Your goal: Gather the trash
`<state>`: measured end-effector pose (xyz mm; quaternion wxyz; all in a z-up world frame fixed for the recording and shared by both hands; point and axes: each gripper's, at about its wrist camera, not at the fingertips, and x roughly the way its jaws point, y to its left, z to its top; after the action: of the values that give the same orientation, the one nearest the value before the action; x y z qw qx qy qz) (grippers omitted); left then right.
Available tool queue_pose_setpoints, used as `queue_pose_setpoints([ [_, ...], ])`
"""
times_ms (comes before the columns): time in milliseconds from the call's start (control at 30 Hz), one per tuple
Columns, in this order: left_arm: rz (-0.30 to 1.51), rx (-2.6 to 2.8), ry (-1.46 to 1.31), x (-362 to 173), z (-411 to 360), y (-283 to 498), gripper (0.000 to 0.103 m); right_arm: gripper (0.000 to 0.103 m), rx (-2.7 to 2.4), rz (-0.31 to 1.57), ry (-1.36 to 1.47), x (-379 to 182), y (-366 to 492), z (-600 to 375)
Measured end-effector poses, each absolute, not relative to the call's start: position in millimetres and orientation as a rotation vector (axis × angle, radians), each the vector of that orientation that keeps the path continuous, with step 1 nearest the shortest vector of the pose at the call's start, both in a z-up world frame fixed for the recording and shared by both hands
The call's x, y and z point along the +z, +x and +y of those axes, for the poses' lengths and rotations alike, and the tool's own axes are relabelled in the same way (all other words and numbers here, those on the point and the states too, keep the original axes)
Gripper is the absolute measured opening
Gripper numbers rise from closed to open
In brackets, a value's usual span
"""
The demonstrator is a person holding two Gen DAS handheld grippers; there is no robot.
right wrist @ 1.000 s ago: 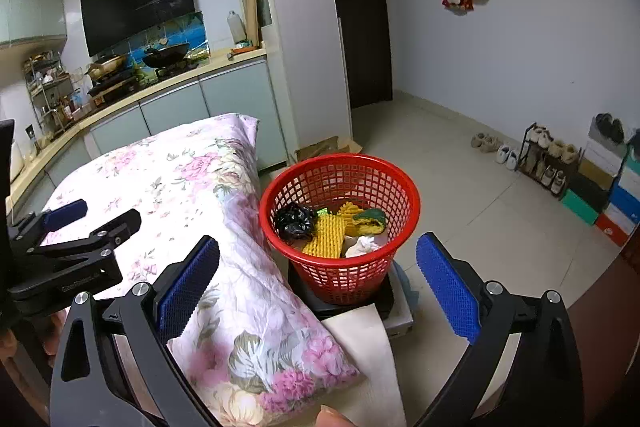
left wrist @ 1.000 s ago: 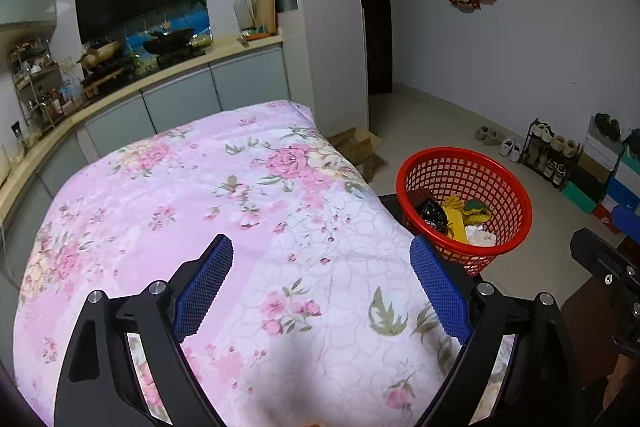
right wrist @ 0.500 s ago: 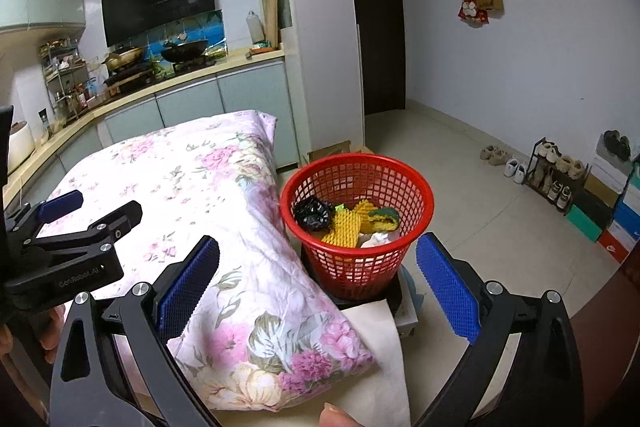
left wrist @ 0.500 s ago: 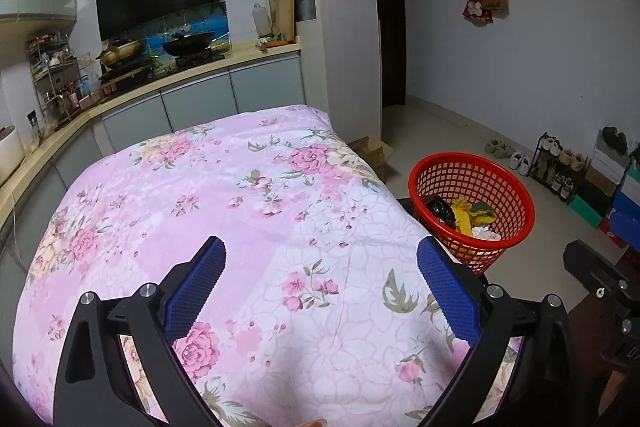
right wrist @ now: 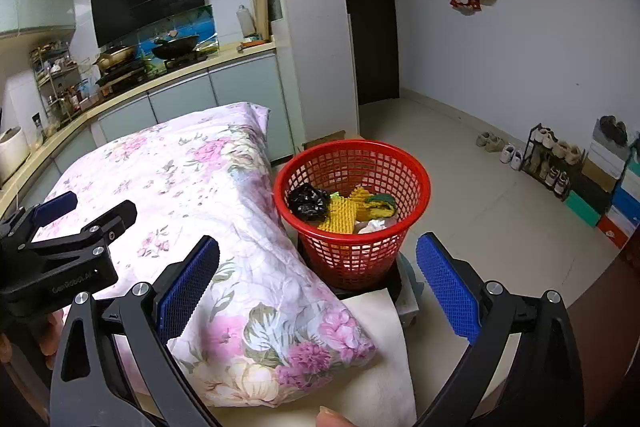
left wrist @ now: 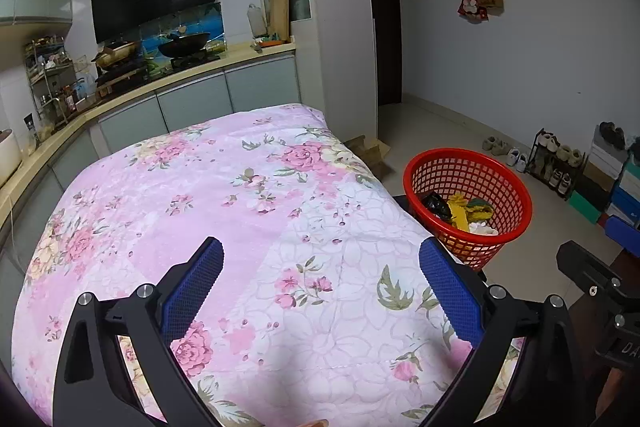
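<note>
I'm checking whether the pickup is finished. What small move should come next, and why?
Probably a slow sweep to look for leftovers. The red basket already holds trash, the floral quilt shows none, and both the left gripper and the right gripper are empty; the left jaws are opening.

Both grippers are held tilted downward, side by side. The left gripper [left wrist: 320, 285] is being opened, jaws nearly as wide as they go, nothing caught between the blue pads [left wrist: 191, 289]. The right gripper [right wrist: 318, 283] is spread wide too, also empty. A fingertip [right wrist: 334, 418] is glimpsed at the bottom edge.
</note>
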<state>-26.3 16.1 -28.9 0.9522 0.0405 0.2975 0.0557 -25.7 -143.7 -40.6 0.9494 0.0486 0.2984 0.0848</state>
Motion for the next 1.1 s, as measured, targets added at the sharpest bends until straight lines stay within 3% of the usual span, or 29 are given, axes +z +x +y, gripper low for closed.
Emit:
queue_pose_setpoints([
  [1100,0.619,0.08,0.11,-39,-1,-20,0.095,0.096,0.142,0.656,0.145,-50,-14,-159],
])
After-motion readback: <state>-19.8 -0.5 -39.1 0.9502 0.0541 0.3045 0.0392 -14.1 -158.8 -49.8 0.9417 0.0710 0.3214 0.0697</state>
